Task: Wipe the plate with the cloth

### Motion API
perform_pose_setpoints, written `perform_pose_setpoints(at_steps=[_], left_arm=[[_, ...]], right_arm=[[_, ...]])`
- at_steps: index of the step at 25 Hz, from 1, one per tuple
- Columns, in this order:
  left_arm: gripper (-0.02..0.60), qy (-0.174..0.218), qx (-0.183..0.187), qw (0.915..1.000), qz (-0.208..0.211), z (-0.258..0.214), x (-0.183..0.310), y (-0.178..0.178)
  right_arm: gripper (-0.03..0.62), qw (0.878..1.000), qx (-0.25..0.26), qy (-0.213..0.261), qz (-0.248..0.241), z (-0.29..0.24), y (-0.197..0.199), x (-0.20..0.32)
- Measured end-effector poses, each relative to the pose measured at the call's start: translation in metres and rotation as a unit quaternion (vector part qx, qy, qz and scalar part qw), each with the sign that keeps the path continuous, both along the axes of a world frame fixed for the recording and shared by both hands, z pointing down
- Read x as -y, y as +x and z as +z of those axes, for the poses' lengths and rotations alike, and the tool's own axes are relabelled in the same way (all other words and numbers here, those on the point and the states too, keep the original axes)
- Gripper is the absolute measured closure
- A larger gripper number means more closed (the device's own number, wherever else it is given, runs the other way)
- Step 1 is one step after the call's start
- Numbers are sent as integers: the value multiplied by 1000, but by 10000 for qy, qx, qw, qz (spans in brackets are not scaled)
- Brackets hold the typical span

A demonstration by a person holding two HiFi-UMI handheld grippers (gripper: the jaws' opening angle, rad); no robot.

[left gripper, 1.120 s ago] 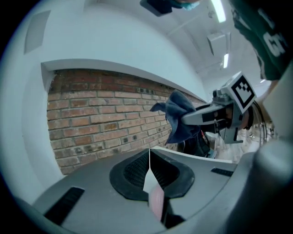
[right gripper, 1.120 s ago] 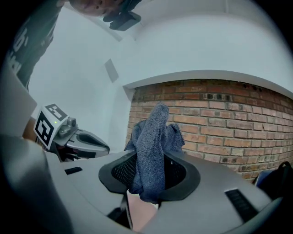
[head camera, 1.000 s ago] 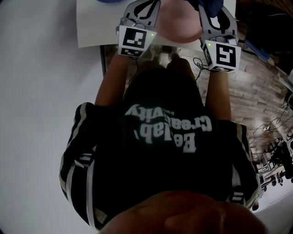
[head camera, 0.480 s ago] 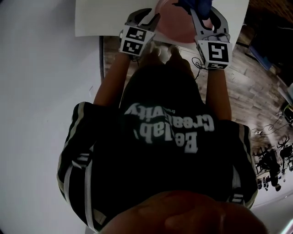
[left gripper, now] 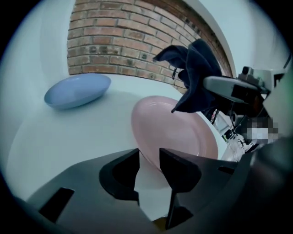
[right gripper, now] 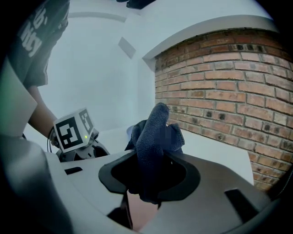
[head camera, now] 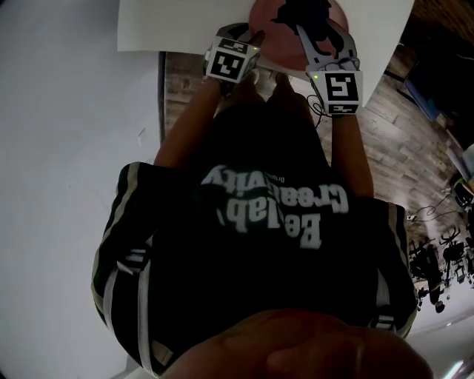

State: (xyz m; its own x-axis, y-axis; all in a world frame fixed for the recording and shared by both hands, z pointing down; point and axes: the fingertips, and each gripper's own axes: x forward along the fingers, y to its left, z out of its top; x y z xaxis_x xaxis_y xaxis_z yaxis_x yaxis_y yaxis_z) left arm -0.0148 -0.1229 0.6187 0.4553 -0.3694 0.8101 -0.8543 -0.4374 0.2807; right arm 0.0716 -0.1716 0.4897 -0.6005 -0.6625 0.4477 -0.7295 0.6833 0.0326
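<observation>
A pink plate (left gripper: 183,132) lies on the white table (left gripper: 68,137), and its near rim reaches between the jaws of my left gripper (left gripper: 149,161). Those jaws are opening and stand apart from the rim on both sides. My right gripper (right gripper: 149,183) is shut on a dark blue cloth (right gripper: 155,137), which bunches up out of its jaws. In the left gripper view the cloth (left gripper: 194,75) hangs over the plate's far side. In the head view the plate (head camera: 281,33) sits at the table's near edge with the cloth (head camera: 304,13) above it.
A pale blue dish (left gripper: 78,90) rests on the table at the back left. A brick wall (left gripper: 123,41) runs close behind the table. The table's front edge (head camera: 185,50) ends at the person's arms, with wooden floor (head camera: 400,148) to the right.
Both grippers have sunk away from the head camera towards the table. The pink plate, held up near the camera before, now lies on the table with the cloth over it.
</observation>
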Motion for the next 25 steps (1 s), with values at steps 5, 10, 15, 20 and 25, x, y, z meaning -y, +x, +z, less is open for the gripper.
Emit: perform_pose_setpoints(at_steps=[5,10,15,20,25], left_arm=[[515,7,2,9980,-629,3,15,-3],[560,72,-49,9936,-1127,-3,31,-11],[565,162,-103,9924,-1216,-4,38,-13],[565,226,-108,9924,-1201,-2,41,-12],[565,242,-203,9929,-1147,0,39,-15]], right_arm=[[471,9987,-67,-331,-373,23,-14,-10],[473,9914,-170,-909,-921,51,-36,-20],[476,9822,-267,-1421,-1197,76,-56,-17],[477,9688,-748,-1963,-1317,115,-64,-16],[479,9673,-761,-2127,-1153,124,-70,-14]])
